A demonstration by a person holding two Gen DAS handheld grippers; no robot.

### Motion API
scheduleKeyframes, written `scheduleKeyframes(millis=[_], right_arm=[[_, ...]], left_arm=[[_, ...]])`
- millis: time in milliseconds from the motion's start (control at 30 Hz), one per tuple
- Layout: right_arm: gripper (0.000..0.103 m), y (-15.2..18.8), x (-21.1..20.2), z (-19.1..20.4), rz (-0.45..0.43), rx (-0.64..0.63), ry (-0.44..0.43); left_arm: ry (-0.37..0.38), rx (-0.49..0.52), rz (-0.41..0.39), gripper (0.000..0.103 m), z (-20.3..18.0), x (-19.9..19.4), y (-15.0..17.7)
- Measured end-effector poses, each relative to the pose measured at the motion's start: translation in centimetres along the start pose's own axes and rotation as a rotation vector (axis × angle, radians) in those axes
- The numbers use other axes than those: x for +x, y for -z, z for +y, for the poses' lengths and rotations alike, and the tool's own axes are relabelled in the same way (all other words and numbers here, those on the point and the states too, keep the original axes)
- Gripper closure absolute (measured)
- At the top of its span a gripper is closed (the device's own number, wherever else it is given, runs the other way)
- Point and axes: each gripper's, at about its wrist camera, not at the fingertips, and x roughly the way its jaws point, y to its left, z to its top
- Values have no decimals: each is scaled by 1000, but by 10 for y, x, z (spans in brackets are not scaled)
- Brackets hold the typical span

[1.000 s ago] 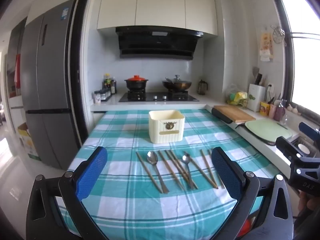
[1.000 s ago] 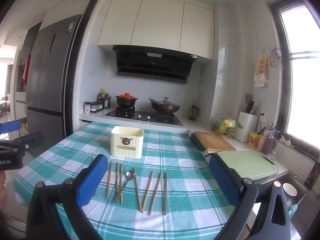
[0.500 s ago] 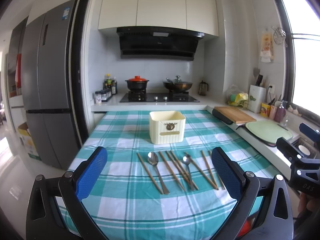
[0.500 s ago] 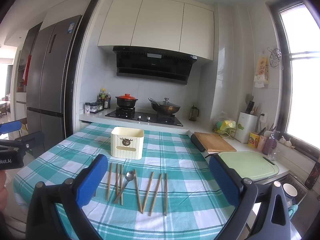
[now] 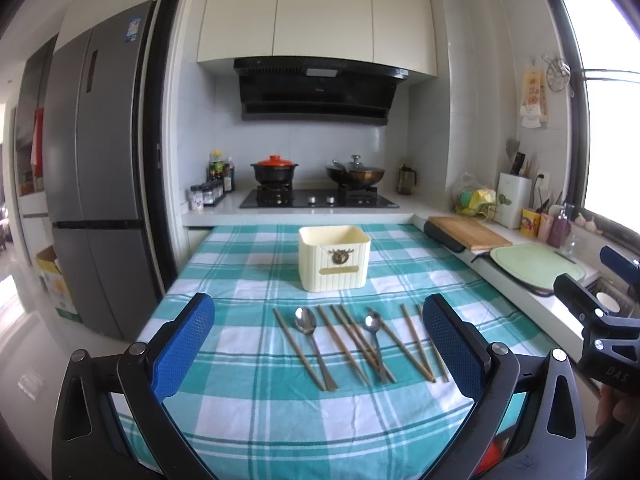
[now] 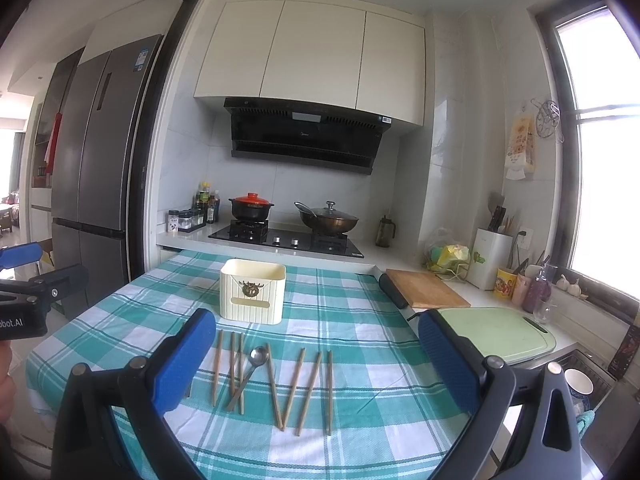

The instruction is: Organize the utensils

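My left gripper (image 5: 318, 340) and right gripper (image 6: 316, 354) fingers apart, empty; chopsticks (image 5: 416, 342), spoons (image 5: 306, 320) mid-frame, cream box (image 5: 334, 258) above them.

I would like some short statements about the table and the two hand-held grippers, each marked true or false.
1. The cream box stands behind the row of utensils. True.
2. The left hand-held gripper holds a spoon. False: it is open and empty.
3. Two spoons lie among the chopsticks. True.
4. The right hand-held gripper is shut. False: it is open.
5. The tablecloth is plain red. False: green and white check.
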Motion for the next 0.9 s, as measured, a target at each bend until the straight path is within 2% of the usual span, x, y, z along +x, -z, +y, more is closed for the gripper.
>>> scheduleKeyframes(millis=[900], right_arm=[[0,1,-2,0,-10,4,5]], left_arm=[[3,0,1,0,0,0,0]])
